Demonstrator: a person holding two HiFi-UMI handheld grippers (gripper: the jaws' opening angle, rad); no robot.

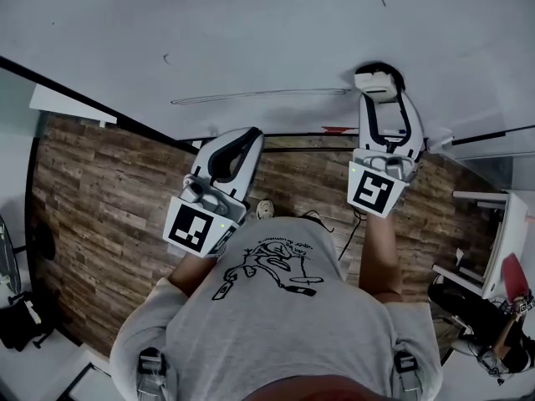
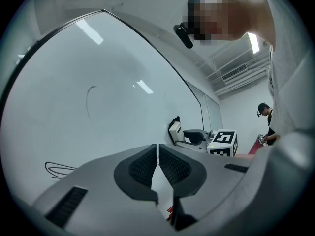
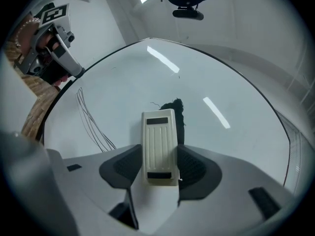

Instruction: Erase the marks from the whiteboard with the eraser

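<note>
**Claws.** The right claw [image 3: 159, 157] is clamped on the eraser [image 3: 159, 141], its pads bearing on the two long sides. The ribbed back faces the camera. The left claw [image 2: 157, 162] is closed pad to pad, with nothing between.

**Task item.** In the head view the eraser sits right of centre in the upper half and appears to rest against the whiteboard [image 1: 251, 32]. A dark patch [image 3: 175, 107] shows just past its far end. Whether this is ink or the eraser's felt cannot be told.

**Marks outstanding.** A thin looping line [image 1: 259, 96] runs left of the eraser. A small curved stroke [image 1: 165, 58] lies further left.

**Risks.**
- Only the narrow sides are gripped, so pressing into the board could twist or slide the eraser in the pads.
- A tilted face would skip the fine lines.
- A leftward sweep brings the eraser toward the left claw, parked near the board's lower edge.

**Surroundings.**
- A small red item [image 1: 334, 129] sits at the board's lower edge.
- Wood-pattern floor [image 1: 100, 190] lies below.
- White furniture [image 1: 493, 224] stands at the right, well clear.
- Nothing on the board blocks the path to the line.
</note>
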